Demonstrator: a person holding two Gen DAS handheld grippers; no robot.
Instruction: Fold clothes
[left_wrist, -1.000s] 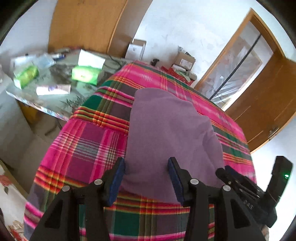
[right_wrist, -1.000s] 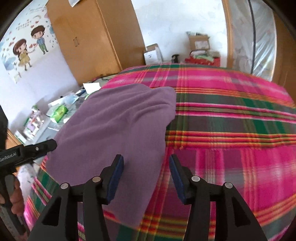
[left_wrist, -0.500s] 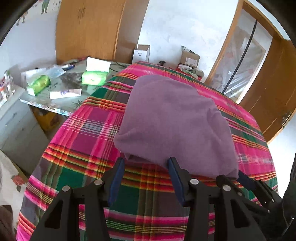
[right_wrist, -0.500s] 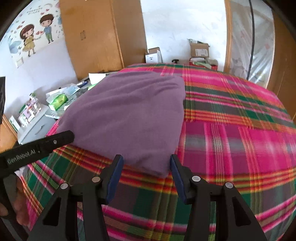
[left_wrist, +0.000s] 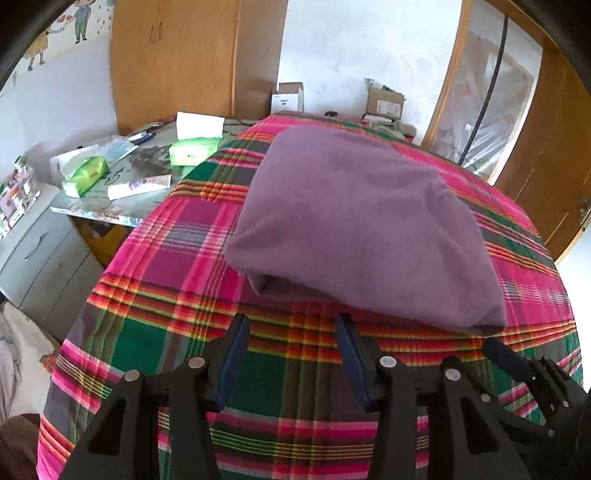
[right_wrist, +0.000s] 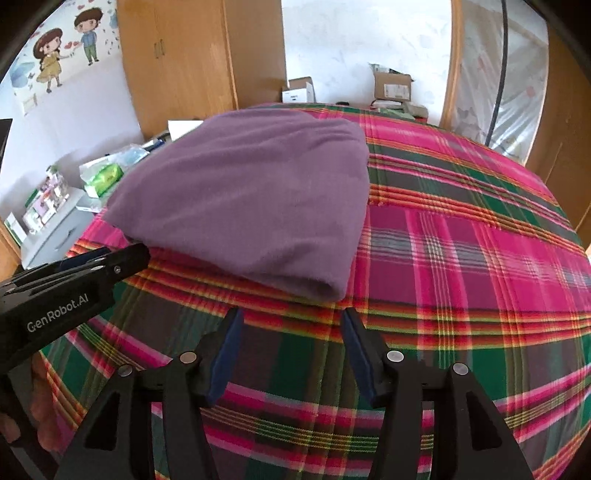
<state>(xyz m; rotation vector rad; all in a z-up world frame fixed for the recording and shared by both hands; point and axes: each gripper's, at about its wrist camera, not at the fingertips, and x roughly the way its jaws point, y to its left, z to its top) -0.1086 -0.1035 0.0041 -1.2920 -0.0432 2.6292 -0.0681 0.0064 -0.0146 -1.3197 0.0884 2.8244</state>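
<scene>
A folded purple garment (left_wrist: 354, 221) lies flat on the pink and green plaid bedspread (left_wrist: 192, 266); it also shows in the right wrist view (right_wrist: 251, 199). My left gripper (left_wrist: 291, 325) is open and empty, just short of the garment's near edge. My right gripper (right_wrist: 291, 317) is open and empty, just short of the garment's near right corner. The left gripper's body (right_wrist: 70, 291) shows at the left of the right wrist view, and the right gripper's finger (left_wrist: 506, 358) at the lower right of the left wrist view.
A cluttered side table (left_wrist: 122, 206) with green packets and a white box stands left of the bed, with a grey drawer unit (left_wrist: 40, 258) beside it. Wooden wardrobe (left_wrist: 192, 62), cardboard boxes and a door frame lie beyond the bed.
Both grippers have drawn back from over the garment toward the near side of the bed. The garment lies released and flat; both jaws stayed open.
</scene>
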